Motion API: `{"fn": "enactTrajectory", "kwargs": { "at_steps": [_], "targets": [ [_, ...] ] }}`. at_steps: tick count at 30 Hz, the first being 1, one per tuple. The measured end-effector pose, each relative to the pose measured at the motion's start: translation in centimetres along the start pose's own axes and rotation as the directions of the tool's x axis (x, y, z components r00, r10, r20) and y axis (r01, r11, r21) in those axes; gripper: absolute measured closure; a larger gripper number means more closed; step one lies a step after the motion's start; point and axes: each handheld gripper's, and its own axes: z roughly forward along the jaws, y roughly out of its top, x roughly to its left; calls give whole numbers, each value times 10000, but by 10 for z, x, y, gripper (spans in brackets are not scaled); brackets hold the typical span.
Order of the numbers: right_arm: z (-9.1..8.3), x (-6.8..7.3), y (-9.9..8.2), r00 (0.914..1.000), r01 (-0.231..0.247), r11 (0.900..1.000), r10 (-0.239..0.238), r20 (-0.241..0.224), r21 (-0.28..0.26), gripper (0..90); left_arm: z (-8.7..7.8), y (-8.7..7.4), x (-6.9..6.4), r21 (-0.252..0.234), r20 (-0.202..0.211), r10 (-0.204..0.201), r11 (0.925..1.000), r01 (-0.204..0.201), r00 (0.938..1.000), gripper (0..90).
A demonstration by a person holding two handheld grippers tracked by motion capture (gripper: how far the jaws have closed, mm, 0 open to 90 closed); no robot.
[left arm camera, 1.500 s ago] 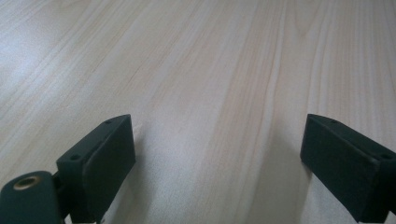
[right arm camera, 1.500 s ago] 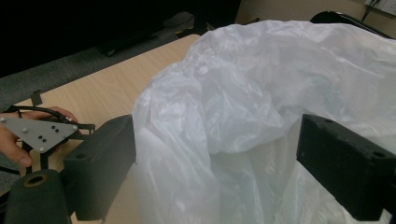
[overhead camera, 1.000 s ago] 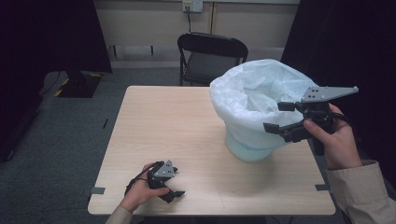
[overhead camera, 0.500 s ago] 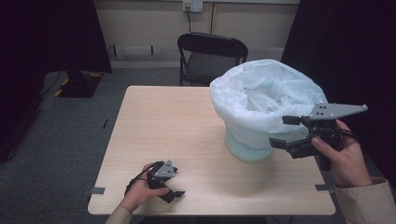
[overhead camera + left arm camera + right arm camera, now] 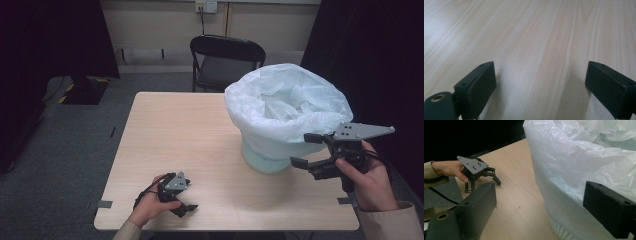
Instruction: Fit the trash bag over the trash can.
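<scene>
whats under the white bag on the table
A pale ribbed bin shows below the white bag, whose edge drapes over its upper wall. The bin's rim and most of its wall are covered; it stands on the table.

Two black hand-held grippers, left gripper (image 5: pixel 182 199) and right gripper (image 5: pixel 310 150), each topped by a grey three-cornered plate with small holes, blocky black jaws bearing screw holes, a brass-coloured insert behind one jaw, beige sleeves behind both.

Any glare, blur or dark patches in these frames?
High view: sharp, the sides dark, the bag bright. Left gripper view: soft sheen on the table at upper left, the jaws blurred. Right gripper view: near jaws soft, the left gripper clear.
</scene>
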Motion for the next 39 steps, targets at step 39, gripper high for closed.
{"fn": "enactTrajectory", "kwargs": {
  "at_steps": [39],
  "targets": [
    [14, -1, -56, 9994, -277, 9988, 284, -189, 403, 106, 0, 0, 0, 10, -7, 18, 10000, -18, 10000, 93]
  ]
}}
